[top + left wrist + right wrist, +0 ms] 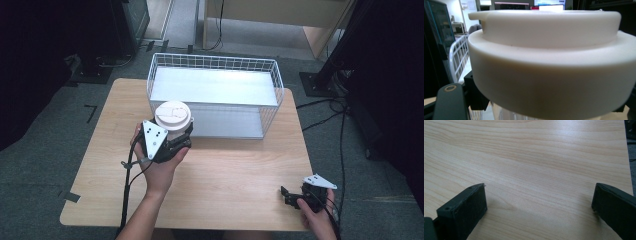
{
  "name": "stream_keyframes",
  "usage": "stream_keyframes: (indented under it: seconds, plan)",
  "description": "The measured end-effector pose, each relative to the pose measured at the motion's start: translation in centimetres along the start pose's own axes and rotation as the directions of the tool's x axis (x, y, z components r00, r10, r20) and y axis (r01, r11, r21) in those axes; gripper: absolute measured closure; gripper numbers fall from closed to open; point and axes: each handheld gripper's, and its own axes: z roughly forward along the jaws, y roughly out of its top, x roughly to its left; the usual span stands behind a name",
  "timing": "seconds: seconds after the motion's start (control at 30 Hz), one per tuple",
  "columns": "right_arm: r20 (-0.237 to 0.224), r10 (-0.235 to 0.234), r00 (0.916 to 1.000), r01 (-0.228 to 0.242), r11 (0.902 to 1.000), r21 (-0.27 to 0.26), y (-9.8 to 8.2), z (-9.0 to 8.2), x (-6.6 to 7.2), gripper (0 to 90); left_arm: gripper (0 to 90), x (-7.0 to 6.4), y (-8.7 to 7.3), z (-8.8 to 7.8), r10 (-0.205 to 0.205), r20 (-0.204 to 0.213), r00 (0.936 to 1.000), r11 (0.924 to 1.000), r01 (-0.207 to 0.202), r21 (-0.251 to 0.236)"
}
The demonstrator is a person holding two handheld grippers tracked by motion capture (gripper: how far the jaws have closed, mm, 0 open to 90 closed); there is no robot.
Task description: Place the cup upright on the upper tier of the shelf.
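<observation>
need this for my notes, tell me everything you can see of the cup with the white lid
The cup wears a thick, off-white, matte lid with a raised inner step and a small tab at its edge. Below the lid a little clear wall shows, apparently plastic. It stands upright, gripped just under the lid by the left claw, whose jaws are closed on it. It sits near the front left corner of the white wire basket, above the wooden table; whether it touches either cannot be told.
</observation>
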Motion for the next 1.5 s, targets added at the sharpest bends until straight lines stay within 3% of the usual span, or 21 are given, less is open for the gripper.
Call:
stream_keyframes:
  seconds: [0.37, 0.77, 0.83, 1.2, 1.23, 1.5]
  plan:
    - [-0.004, 0.003, 1.0000, -0.003, 1.0000, -0.003, 0.0, 0.0, 0.0, 0.0, 15.7, -0.3, 4.4, 1.6, 0.038, 0.014, 0.9992, 0.9977, -0.037, -0.057]
    - [-0.012, 0.002, 0.9999, -0.002, 1.0000, -0.005, 0.0, 0.0, -0.1, 0.0, 15.7, 0.0, 8.7, 4.1, 0.038, 0.006, 0.9993, 0.9932, -0.037, -0.110]
    - [-0.012, 0.002, 0.9999, -0.002, 1.0000, -0.005, 0.0, 0.0, -0.1, 0.0, 15.7, 0.4, 9.6, 5.1, 0.020, 0.009, 0.9998, 0.9932, -0.019, -0.115]
    - [-0.012, 0.002, 0.9999, -0.002, 1.0000, -0.002, 0.0, 0.0, 0.0, 0.0, 15.7, 1.5, 10.3, 9.6, 0.025, 0.017, 0.9995, 0.9953, -0.024, -0.094]
    - [-0.012, 0.001, 0.9999, -0.001, 1.0000, -0.002, 0.0, 0.0, 0.0, 0.0, 15.7, 1.8, 10.0, 10.6, 0.018, 0.004, 0.9998, 0.9955, -0.018, -0.093]
    - [-0.012, 0.004, 0.9999, -0.004, 1.0000, -0.002, 0.0, 0.0, 0.0, 0.0, 15.7, 1.8, 8.7, 13.8, 0.013, -0.002, 0.9999, 0.9976, -0.013, -0.068]
